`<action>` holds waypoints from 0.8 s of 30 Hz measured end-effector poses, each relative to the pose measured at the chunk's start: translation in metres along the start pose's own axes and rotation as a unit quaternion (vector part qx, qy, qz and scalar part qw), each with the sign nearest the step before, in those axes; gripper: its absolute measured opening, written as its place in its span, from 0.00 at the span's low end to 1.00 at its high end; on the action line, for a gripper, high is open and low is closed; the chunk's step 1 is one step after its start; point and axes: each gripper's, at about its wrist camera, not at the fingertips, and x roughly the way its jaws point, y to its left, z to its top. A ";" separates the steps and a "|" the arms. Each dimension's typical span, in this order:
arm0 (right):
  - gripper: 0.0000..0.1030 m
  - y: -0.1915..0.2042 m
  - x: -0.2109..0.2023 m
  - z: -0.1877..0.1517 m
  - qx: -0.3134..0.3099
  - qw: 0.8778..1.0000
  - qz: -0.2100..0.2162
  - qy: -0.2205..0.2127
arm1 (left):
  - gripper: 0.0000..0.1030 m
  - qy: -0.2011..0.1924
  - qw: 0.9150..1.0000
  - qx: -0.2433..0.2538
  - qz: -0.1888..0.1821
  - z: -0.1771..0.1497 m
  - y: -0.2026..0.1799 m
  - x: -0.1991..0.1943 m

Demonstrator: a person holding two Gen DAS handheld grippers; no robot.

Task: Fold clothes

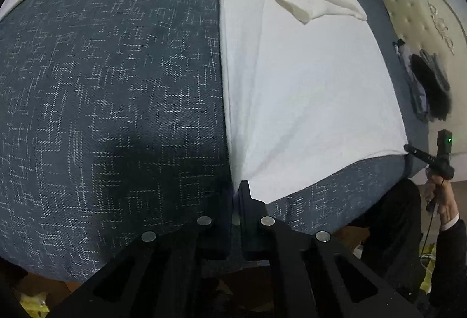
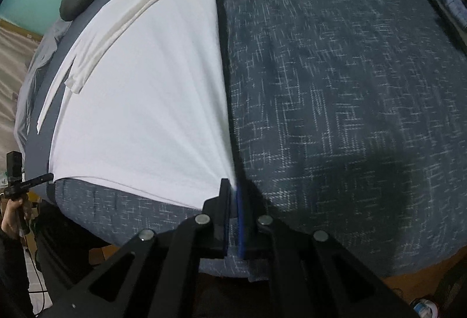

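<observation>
Two grippers are pinching one white shirt (image 1: 306, 90) lying on the blue bed cover (image 1: 102, 84). Left view: the left gripper (image 1: 238, 195) is squeezing the shirt's near corner. Right view: the right gripper (image 2: 232, 195) is squeezing the other near corner.

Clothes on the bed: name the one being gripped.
The white shirt, spread flat, its hem corners pinched by left gripper and right gripper; the dark clothes pile lies untouched.

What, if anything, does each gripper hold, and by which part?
Both hold the white shirt by its bottom hem: the left gripper pinches one hem corner, the right gripper the other.
</observation>
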 end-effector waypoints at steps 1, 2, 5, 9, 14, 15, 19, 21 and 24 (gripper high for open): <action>0.03 0.002 0.002 0.001 0.001 1.000 0.001 0.000 | 0.04 0.001 1.000 0.000 0.001 0.001 -0.001 0.001; 0.03 0.003 0.003 0.001 0.001 1.000 0.004 -0.001 | 0.05 0.001 1.000 -0.001 0.002 0.002 -0.001 0.001; 0.05 0.004 0.006 0.004 0.010 1.000 0.014 0.000 | 0.06 -0.002 1.000 -0.009 0.000 0.003 0.000 0.001; 0.06 0.003 0.005 0.004 0.015 1.000 0.025 0.002 | 0.19 -0.011 1.000 -0.012 -0.002 0.003 -0.001 -0.003; 0.12 0.002 -0.010 0.007 0.020 0.999 0.045 -0.010 | 0.43 -0.041 0.999 -0.015 -0.003 0.003 -0.002 -0.030; 0.13 0.002 -0.015 0.009 0.020 0.998 0.049 -0.014 | 0.43 -0.049 0.999 -0.015 0.001 0.004 -0.003 -0.037; 0.25 0.002 -0.034 0.031 0.019 0.997 0.053 -0.047 | 0.43 -0.089 0.996 -0.010 0.013 0.020 -0.009 -0.062; 0.25 0.001 -0.043 0.047 0.020 0.996 0.051 -0.066 | 0.43 -0.108 0.994 -0.006 0.018 0.030 -0.013 -0.071; 0.25 0.000 -0.044 0.070 0.024 0.994 0.047 -0.095 | 0.44 -0.128 0.991 0.006 0.027 0.046 -0.025 -0.072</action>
